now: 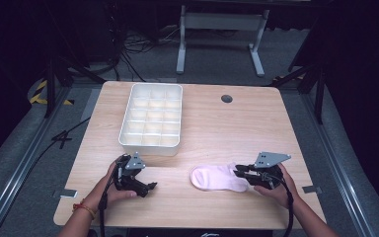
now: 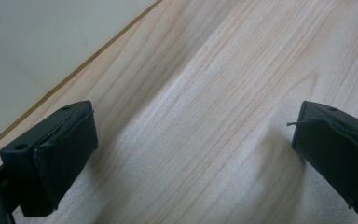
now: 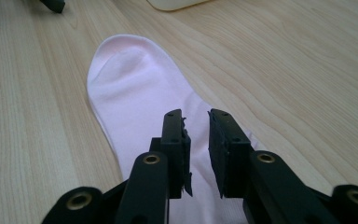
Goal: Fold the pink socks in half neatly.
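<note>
Sock (image 1: 217, 177): pale pink, flat on the wooden surface (image 1: 217, 123), toe toward the left, cuff end toward the right hand-held gripper.
Right hand-held gripper (image 1: 240, 172): low over the cuff end of the sock; in its own view (image 3: 196, 126) jaws nearly together with a narrow gap between, pink fabric showing beneath; cannot tell whether any fabric is pinched.
Left hand-held gripper (image 1: 150, 186): on the near left of the surface, well apart from the sock; in its own view (image 2: 191, 140) jaws spread wide, bare wood between, nothing held.
Tray (image 1: 152, 118): white, split into many small compartments, standing beyond the left hand-held gripper toward the far side; near corner just beside that gripper's grey plate.
Hands: left hand (image 1: 113, 190) and right hand (image 1: 276, 187) wrapped round the grips, forearms in from the near edge.
</note>
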### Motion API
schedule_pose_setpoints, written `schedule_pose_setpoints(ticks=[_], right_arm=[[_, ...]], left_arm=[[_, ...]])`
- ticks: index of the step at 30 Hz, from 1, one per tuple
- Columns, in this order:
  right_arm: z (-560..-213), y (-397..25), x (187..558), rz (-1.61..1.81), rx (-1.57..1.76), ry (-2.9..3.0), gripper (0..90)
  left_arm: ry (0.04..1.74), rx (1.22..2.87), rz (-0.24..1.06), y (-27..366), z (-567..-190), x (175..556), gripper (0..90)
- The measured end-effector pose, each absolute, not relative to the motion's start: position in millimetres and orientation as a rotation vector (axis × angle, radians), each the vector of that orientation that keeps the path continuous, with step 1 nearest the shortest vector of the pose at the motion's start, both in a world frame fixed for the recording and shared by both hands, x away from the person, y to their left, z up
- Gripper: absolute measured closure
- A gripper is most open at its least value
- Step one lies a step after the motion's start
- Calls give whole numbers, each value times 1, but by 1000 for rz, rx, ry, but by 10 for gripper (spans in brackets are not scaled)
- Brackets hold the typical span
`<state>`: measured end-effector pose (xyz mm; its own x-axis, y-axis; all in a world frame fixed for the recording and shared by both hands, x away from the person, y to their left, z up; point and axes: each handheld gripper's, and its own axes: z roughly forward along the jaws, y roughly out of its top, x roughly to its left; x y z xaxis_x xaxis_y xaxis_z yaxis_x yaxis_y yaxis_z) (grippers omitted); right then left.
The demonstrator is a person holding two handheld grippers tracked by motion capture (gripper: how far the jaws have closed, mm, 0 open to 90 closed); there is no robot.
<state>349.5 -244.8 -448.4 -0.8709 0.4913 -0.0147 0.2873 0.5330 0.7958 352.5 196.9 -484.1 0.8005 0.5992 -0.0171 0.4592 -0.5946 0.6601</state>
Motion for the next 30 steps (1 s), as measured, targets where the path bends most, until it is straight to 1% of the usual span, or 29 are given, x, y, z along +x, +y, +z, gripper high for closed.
schedule_pose_setpoints(ticks=[10,17,19,20,24,25,28,30], right_arm=[[-454,-226,351,1227,610,2588,768],[-461,-219,352,1201,597,2626,769],[-463,-216,351,1196,590,2637,771],[-463,-216,351,1196,590,2637,771],[-470,-210,351,1163,565,2666,774],[-470,-210,351,1163,565,2666,774],[-470,-207,352,1155,566,2666,785],[-472,-206,352,1150,564,2674,786]], left_arm=[[777,2314,274,197,-484,353,3],[819,2337,280,192,-481,352,4],[817,2336,285,190,-480,352,35],[815,2327,287,189,-480,351,35],[787,2328,271,185,-479,351,123],[784,2326,268,185,-478,351,123],[792,2299,252,182,-478,350,184],[780,2290,233,179,-476,352,241]])
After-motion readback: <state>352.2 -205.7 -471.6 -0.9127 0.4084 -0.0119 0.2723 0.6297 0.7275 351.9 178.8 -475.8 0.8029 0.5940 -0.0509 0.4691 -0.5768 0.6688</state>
